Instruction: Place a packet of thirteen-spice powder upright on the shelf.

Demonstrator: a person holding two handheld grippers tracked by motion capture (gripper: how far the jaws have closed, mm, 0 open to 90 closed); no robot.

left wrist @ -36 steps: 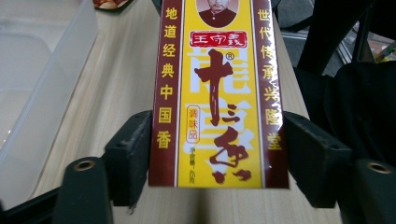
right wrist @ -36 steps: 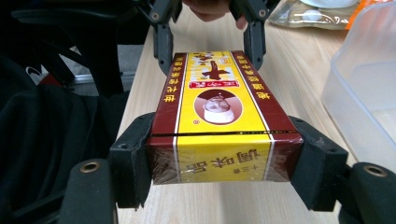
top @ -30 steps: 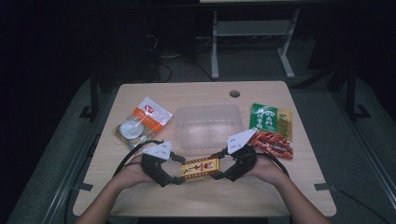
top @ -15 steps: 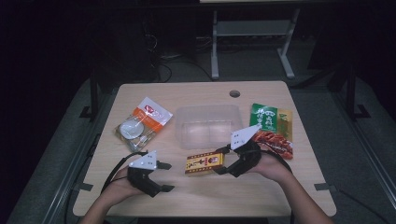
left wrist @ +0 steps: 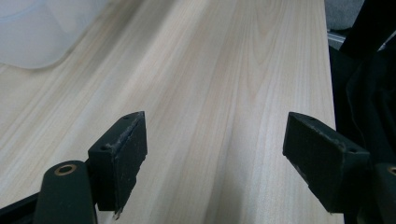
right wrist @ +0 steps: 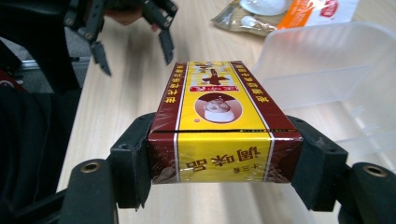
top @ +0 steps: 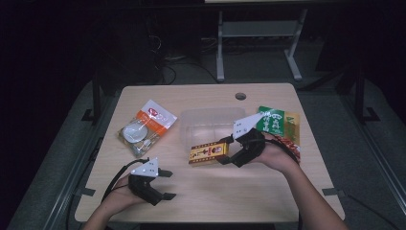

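Observation:
A yellow and dark red box [top: 208, 153] [right wrist: 219, 126] hangs just above the table, in front of the clear plastic container [top: 209, 127] [right wrist: 336, 79]. My right gripper [top: 224, 150] [right wrist: 224, 170] is shut on the box's near end, one jaw on each side. My left gripper [top: 166, 184] [left wrist: 215, 158] stands open near the table's front left, jaws wide apart with bare wood between them. The right gripper view shows it farther off [right wrist: 135, 44], empty.
An orange and white packet [top: 145, 126] [right wrist: 289, 9] lies at the left of the container. A green packet [top: 275, 122] and a red one [top: 290, 143] lie at the right, behind my right hand. The table's front edge [top: 191, 218] runs close to my left hand.
My left gripper has let go of the box and drawn back to the front left. My right gripper has lifted the box and carried it toward the container.

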